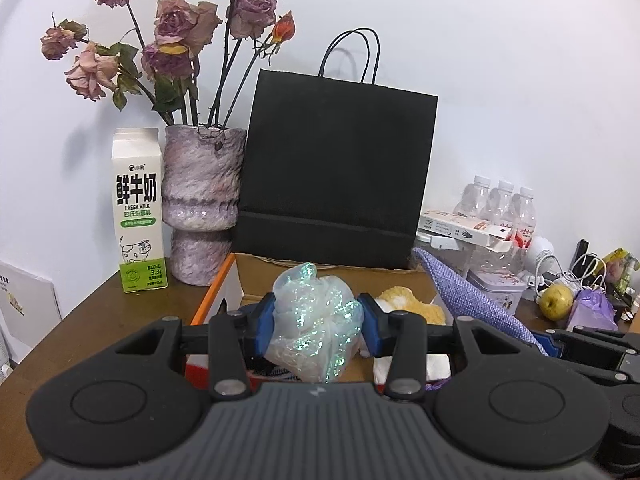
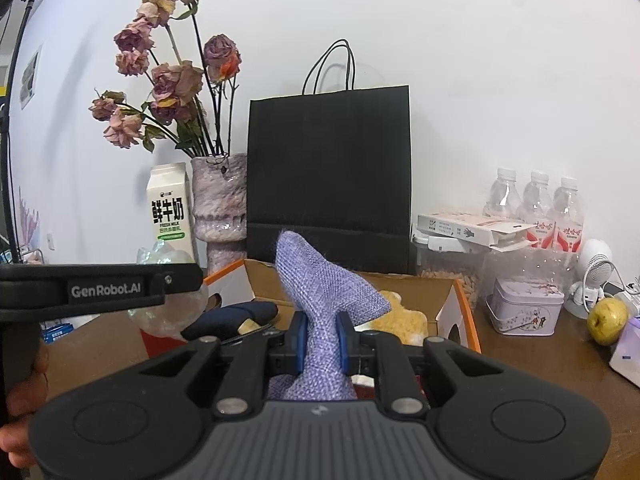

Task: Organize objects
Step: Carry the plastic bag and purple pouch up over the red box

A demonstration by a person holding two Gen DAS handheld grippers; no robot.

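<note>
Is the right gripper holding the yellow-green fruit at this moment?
No, the right gripper is shut on a purple woven cloth pouch, while the fruit lies apart on the table.

Just in front of the left hand-held gripper (image 1: pixel 318 320) sits an open cardboard box (image 1: pixel 224 280) with soft things inside. Behind the box a tall black paper bag (image 1: pixel 336 168) blocks the way like a wall. To the left of it stand a vase (image 1: pixel 204 200) and a milk carton (image 1: pixel 138 216), close together. Bare tabletop (image 1: pixel 80 320) lies to the left. To the right, bottles (image 2: pixel 536 204), a tin (image 2: pixel 524 312) and a pear (image 2: pixel 606 320) crowd the tabletop.
</note>
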